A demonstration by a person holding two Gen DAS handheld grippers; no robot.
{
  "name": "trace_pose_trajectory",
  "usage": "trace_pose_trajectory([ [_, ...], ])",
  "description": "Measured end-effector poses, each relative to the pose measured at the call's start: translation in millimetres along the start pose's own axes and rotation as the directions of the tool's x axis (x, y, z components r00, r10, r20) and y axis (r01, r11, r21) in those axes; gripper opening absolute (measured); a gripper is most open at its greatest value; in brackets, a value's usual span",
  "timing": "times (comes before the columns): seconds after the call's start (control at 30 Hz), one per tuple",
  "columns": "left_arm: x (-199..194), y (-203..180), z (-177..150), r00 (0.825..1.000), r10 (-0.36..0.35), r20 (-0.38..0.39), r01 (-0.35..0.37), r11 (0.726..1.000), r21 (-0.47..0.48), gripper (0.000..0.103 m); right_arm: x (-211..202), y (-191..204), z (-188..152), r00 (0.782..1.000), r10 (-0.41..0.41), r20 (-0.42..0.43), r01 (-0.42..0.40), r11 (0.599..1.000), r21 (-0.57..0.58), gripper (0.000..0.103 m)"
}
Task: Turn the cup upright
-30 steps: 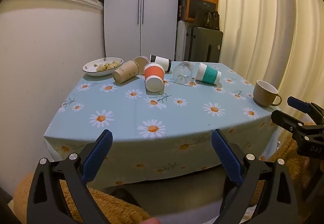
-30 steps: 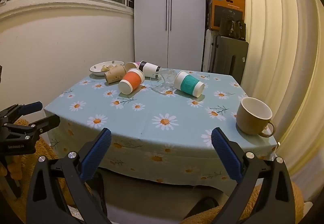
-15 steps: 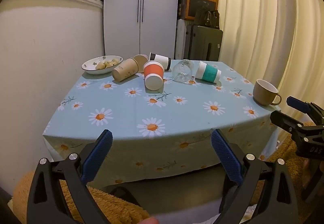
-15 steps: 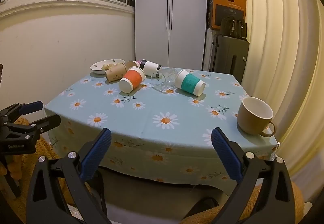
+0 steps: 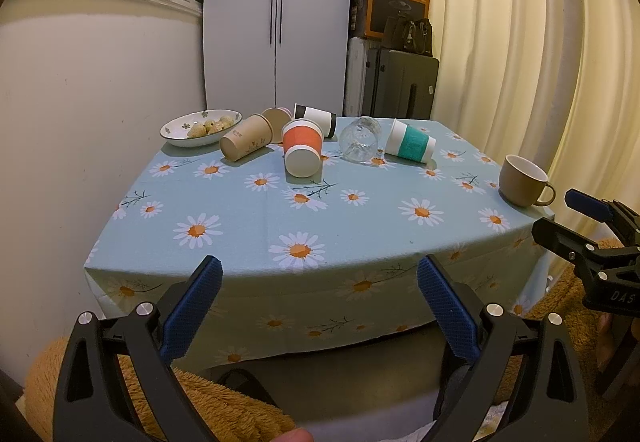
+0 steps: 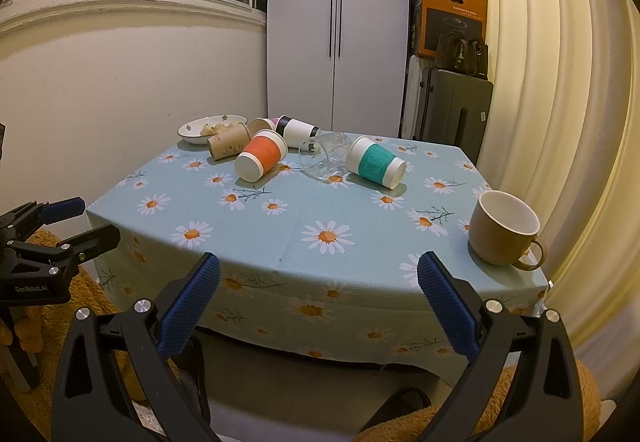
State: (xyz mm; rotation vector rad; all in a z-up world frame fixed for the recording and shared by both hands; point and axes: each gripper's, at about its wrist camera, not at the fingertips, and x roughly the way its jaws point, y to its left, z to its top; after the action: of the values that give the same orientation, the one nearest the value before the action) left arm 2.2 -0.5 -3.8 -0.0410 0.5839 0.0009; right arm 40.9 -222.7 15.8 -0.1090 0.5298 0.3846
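Several cups lie on their sides at the far end of the table: an orange-sleeved cup (image 5: 302, 150) (image 6: 260, 159), a teal-sleeved cup (image 5: 410, 141) (image 6: 375, 161), a brown paper cup (image 5: 245, 137) (image 6: 228, 141), a black-and-white cup (image 5: 316, 115) (image 6: 298, 128) and a clear glass (image 5: 361, 139) (image 6: 326, 156). A tan mug (image 5: 522, 181) (image 6: 504, 234) stands upright at the right edge. My left gripper (image 5: 319, 296) and right gripper (image 6: 318, 292) are both open and empty, held before the table's near edge.
A bowl of food (image 5: 201, 127) (image 6: 212, 127) sits at the far left corner. The table has a daisy-print cloth (image 5: 320, 218) (image 6: 304, 210). A wall is on the left, curtains on the right, a wardrobe and suitcase behind. A fuzzy orange seat (image 5: 224, 406) is below.
Both grippers have drifted slightly; the table sits a little higher in the left wrist view. Nothing on the table has moved.
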Motion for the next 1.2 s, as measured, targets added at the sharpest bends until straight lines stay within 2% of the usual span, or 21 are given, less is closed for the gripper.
trace_pose_trajectory([
  [1.2,0.3,-3.8,-3.0,1.0,-0.001,-0.011,0.001,1.0,0.007,0.095,0.4,-5.7,-4.7,1.0,0.003,-0.012,-0.003,1.0,-0.002,0.098],
])
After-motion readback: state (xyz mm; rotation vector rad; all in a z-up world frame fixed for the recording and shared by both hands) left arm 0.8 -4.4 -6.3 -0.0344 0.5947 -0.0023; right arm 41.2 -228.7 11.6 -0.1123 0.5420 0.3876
